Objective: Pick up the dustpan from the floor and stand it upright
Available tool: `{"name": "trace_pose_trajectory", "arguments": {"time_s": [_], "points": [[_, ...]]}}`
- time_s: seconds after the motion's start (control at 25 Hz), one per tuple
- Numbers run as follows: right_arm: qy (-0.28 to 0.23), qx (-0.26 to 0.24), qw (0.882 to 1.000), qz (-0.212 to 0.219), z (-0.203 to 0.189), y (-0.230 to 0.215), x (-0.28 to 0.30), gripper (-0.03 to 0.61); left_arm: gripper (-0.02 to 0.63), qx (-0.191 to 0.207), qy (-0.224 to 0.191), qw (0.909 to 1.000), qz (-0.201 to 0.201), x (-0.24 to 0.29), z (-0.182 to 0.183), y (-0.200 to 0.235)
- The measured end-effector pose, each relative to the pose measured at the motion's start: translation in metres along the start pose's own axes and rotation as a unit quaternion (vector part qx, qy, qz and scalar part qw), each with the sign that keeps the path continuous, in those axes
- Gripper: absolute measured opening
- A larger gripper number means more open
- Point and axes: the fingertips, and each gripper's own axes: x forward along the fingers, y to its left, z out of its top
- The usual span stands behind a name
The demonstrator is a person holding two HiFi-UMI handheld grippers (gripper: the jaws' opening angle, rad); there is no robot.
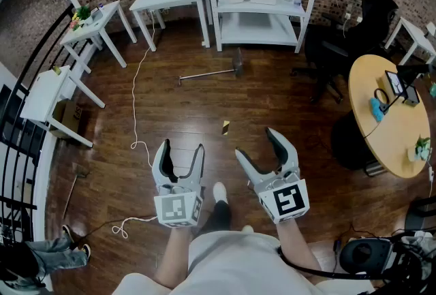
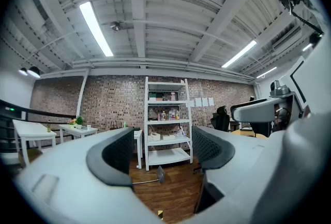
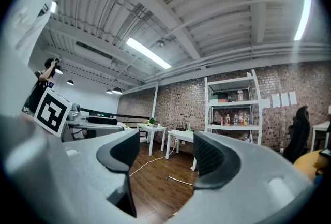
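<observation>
Since the dustpan (image 1: 235,64) is lying flat on the wood floor (image 1: 177,116) up in the upper middle of the head view, just in front of the white shelf unit (image 1: 262,21), there's a fair stretch of floor between it and both grippers. Its long handle runs nearly left to right across the frame. The pan end is on the right by the shelf leg and the free end is on the left, so the long axis sits crosswise to the way I'm pointing.

The left gripper (image 1: 181,150) at lower centre lines up roughly under the handle's free end. The right gripper (image 1: 257,145) sits roughly under the pan end. I'd say neither is clearly nearer, and both are well apart from it.

They're held out level, side by side in front of the person's body, with the right one angled a touch to the upper left. Jaws on both are spread wide with nothing between them. A small yellowish scrap (image 1: 225,126) lies on the floor in between, and a white cable (image 1: 134,103) trails along the left. My guess is the handle's the bit to go for, closing across it.
</observation>
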Motion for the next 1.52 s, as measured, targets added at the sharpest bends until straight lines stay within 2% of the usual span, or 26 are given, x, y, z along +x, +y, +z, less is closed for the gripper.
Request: {"name": "trace_pose_trajectory", "arguments": {"time_s": [0.24,0.36,0.44,0.6,0.88,1.0,1.24,1.36,1.52], "points": [[0.015,-0.036,0.999,0.007,0.001,-0.027,0.113,0.31,0.341,-0.013,-0.009,0.9999,-0.007,0.1,0.002,0.065],[0.025,-0.044,0.999,0.003,-0.005,-0.039,0.163,0.31,0.344,-0.003,-0.009,0.9998,-0.017,0.143,-0.001,0.094],[0.035,-0.045,0.998,0.011,-0.015,-0.037,0.193,0.31,0.35,0.003,-0.005,0.9999,-0.016,0.163,-0.006,0.112],[0.067,-0.032,0.997,0.032,-0.037,-0.038,0.242,0.31,0.353,-0.013,0.015,0.9998,-0.008,0.198,-0.029,0.142],[0.057,-0.031,0.997,0.046,-0.059,-0.108,0.357,0.31,0.353,-0.023,0.026,0.9992,0.018,0.306,-0.052,0.188],[0.064,-0.025,0.995,0.07,-0.071,-0.144,0.411,0.297,0.353,-0.033,0.042,0.9981,0.03,0.366,-0.065,0.202],[0.06,-0.037,0.992,0.107,-0.076,-0.225,0.518,0.275,0.353,-0.02,0.042,0.9977,0.049,0.485,-0.066,0.235],[0.079,-0.022,0.988,0.135,-0.097,-0.242,0.563,0.273,0.35,-0.021,0.057,0.996,0.066,0.519,-0.075,0.248],[0.115,-0.007,0.978,0.176,-0.127,-0.239,0.621,0.27,0.348,-0.028,0.088,0.9916,0.091,0.552,-0.098,0.276]]}}
